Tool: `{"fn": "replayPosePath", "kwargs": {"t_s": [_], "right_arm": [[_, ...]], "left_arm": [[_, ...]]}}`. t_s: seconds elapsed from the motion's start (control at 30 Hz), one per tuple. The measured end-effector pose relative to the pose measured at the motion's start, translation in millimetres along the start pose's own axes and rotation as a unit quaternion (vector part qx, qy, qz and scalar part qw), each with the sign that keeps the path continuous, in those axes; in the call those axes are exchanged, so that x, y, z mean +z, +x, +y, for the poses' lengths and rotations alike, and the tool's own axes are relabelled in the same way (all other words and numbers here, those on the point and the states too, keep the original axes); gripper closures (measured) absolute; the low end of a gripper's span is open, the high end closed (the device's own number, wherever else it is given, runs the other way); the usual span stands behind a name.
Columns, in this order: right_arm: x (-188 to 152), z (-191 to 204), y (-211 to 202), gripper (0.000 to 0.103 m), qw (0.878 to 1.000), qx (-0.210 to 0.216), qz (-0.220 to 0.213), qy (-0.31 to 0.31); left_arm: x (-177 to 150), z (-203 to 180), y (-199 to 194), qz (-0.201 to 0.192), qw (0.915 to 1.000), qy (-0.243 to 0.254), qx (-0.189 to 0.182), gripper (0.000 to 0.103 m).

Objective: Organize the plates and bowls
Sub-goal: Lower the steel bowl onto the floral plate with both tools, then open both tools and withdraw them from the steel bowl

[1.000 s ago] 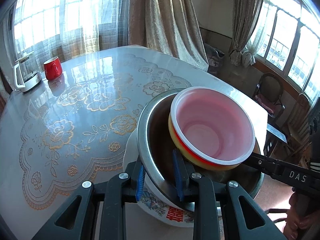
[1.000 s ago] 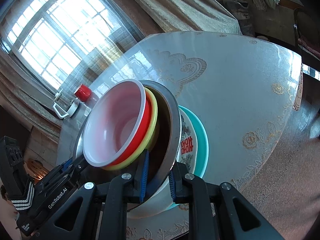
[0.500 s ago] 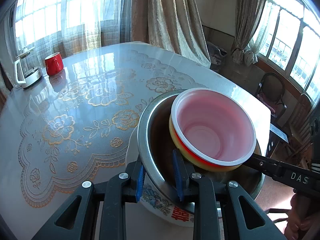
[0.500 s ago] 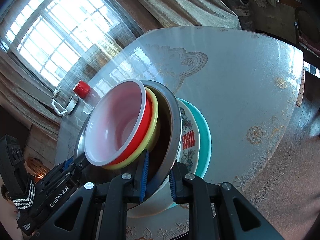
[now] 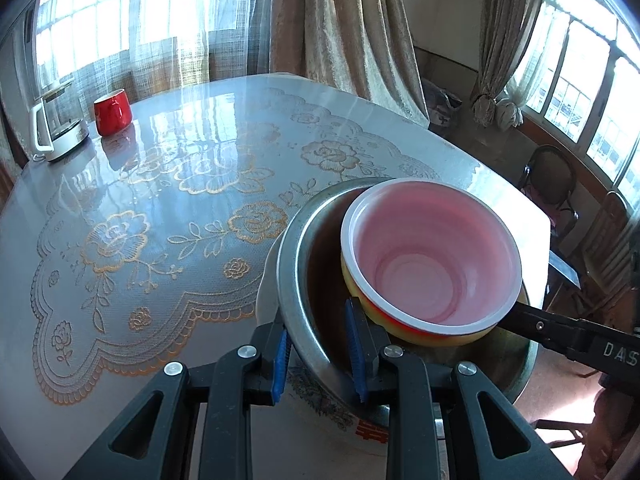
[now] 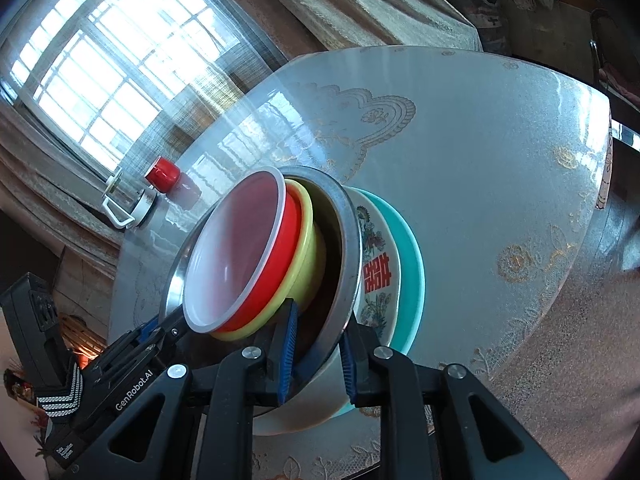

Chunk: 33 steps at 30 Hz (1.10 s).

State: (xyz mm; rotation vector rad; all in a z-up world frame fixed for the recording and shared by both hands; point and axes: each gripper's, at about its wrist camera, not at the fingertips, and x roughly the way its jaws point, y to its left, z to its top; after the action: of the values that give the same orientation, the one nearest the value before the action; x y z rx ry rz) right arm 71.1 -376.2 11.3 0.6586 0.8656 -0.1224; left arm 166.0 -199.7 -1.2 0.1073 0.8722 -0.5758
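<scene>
A steel bowl (image 5: pixel 304 264) holds nested bowls: a white-rimmed pink bowl (image 5: pixel 432 260) in a red bowl, in a yellow one. The steel bowl sits on a white flowered plate (image 6: pixel 378 276) over a teal plate (image 6: pixel 412 264). My left gripper (image 5: pixel 320 350) is shut on the steel bowl's near rim. My right gripper (image 6: pixel 316 354) is shut on the steel bowl's (image 6: pixel 348 256) opposite rim. The stack looks tilted in the right wrist view, with the pink bowl (image 6: pixel 236 248) foremost. Each gripper shows in the other's view.
The round table (image 5: pixel 160 200) has a lace-patterned cover under glass. A red cup (image 5: pixel 113 112) and a glass pot with white handle (image 5: pixel 58 126) stand at its far left. Chairs (image 5: pixel 552 184) stand beyond the table's right edge. Curtains and windows are behind.
Both grippers keep their hold on the steel bowl. The stack has shifted a little further over the table; the red cup and pot appear nearer in the left wrist view.
</scene>
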Motion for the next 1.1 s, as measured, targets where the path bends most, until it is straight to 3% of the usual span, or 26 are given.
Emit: {"fn": "replayPosePath", "kwargs": {"t_s": [0.33, 0.43, 0.67, 0.83, 0.97, 1.1], "right_arm": [[-5, -6, -12, 0.08, 1.0, 0.011, -0.005, 0.009], [-6, -6, -11, 0.086, 1.0, 0.017, -0.006, 0.002], [-5, -4, -5, 0.086, 1.0, 0.009, -0.015, -0.006], [-12, -7, -12, 0.075, 1.0, 0.008, -0.025, -0.009], [-18, -6, -22, 0.075, 0.999, 0.019, -0.037, -0.005], [-24, -4, -27, 0.083, 0.999, 0.02, -0.041, -0.019]], "left_arm": [[-7, 2, -14, -0.01, 0.9999, 0.003, 0.007, 0.073], [-10, 0, -21, -0.015, 0.9998, 0.009, 0.011, 0.074], [-9, -3, -26, -0.017, 0.9996, 0.011, 0.02, 0.075], [-17, -6, -37, -0.034, 0.9987, 0.02, 0.033, 0.075], [-22, -3, -48, -0.045, 0.9985, 0.01, 0.03, 0.072], [-30, 5, -59, -0.054, 0.9981, -0.012, 0.028, 0.072]]}}
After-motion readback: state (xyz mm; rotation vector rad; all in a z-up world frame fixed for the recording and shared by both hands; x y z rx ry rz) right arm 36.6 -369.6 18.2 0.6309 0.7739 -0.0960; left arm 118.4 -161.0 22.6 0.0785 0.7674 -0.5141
